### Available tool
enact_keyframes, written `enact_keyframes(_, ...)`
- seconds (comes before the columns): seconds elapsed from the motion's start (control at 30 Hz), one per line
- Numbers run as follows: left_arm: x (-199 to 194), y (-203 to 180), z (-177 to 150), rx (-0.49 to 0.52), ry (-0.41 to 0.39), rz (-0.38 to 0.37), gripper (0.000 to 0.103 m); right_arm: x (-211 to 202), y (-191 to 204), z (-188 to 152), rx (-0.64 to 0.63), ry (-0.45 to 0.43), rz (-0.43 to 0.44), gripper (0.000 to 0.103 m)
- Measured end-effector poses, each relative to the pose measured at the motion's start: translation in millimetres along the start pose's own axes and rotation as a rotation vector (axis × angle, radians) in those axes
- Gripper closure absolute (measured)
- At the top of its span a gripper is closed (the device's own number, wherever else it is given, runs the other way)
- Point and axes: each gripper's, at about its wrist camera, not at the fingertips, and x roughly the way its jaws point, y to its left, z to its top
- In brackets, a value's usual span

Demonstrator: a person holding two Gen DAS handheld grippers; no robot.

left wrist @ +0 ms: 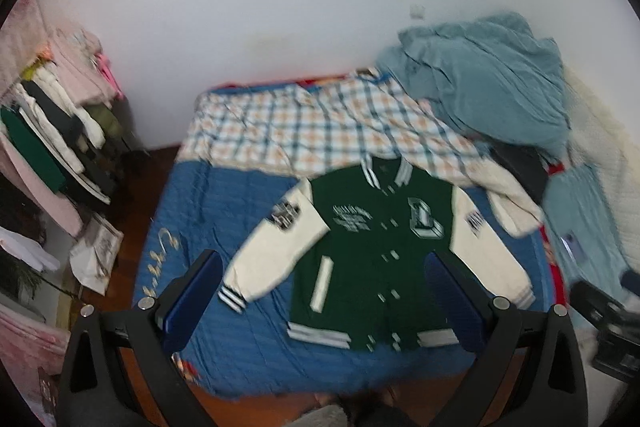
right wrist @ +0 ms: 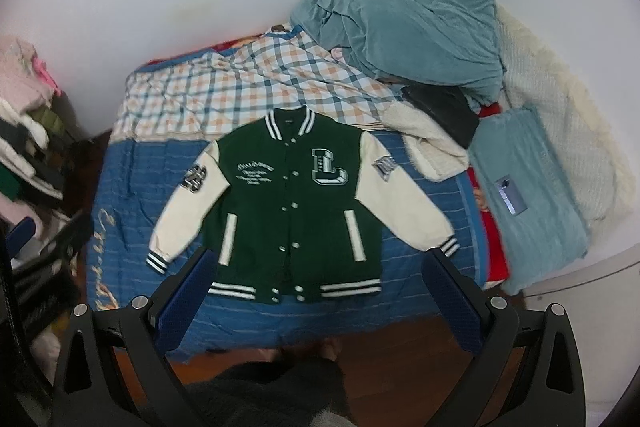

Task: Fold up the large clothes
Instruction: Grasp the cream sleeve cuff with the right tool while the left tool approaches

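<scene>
A green varsity jacket (right wrist: 296,211) with cream sleeves is laid flat, front up and buttoned, on the blue quilted cover (right wrist: 132,239) of a bed, close to the near edge. The collar is directed toward the far wall and the striped hem toward the near edge. Both sleeves are spread outward and downward, with the striped cuffs resting on the cover. A large letter patch is seen on one chest panel and white lettering on the other.

Behind the collar, a checked sheet (right wrist: 240,83) is spread across the far half of the bed. A crumpled teal blanket (right wrist: 408,31) is heaped at the far right corner, with a dark garment (right wrist: 444,111) and a cream fleece (right wrist: 432,147) just beside it. A folded light-blue blanket (right wrist: 532,195) is placed along the right edge.

The left claw (left wrist: 324,303) is held above the near edge, released, with nothing between its blue pads; the left-wrist view is motion-blurred. The right claw (right wrist: 320,297) is likewise held above the near edge, released and clear of the jacket. Hanging clothes (left wrist: 52,131) are recorded to the left of the bed.
</scene>
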Motion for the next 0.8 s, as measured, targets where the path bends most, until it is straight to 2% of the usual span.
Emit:
enact_keyframes(0.1,34,6,-2,0.012,-0.010,0.016,0.000,34,-14,-8,0.127,0.023,0.042,0.000)
enact_keyframes(0.17,69,7,-6,0.026,0.013,0.035,0.000,63,-30,-18,0.223,0.046,0.063,0.000)
enact_keyframes(0.27,110,6,-13,0.037,0.050,0.049,0.000,111,-61,-34,0.373,0.057,0.026,0.000)
enact_keyframes(0.37,153,-6,-20,0.054,0.098,0.082,0.000,165,-100,-59,0.514,0.066,-0.025,0.011)
enact_keyframes(0.4,171,-11,-22,0.059,0.123,0.093,0.000,185,-116,-69,0.564,0.074,-0.024,0.018)
enact_keyframes(0.47,200,-21,-28,0.067,0.158,0.115,0.000,229,-150,-86,0.664,0.114,-0.020,0.023)
enact_keyframes(0.6,255,-40,-41,0.082,0.226,0.179,0.000,322,-219,-127,0.866,0.183,0.032,0.023)
enact_keyframes(0.67,295,-54,-52,0.094,0.281,0.225,0.000,374,-253,-149,0.972,0.190,0.078,0.023)
enact_keyframes(0.8,358,-75,-74,0.111,0.377,0.286,0.000,471,-315,-190,1.174,0.208,0.098,0.023)
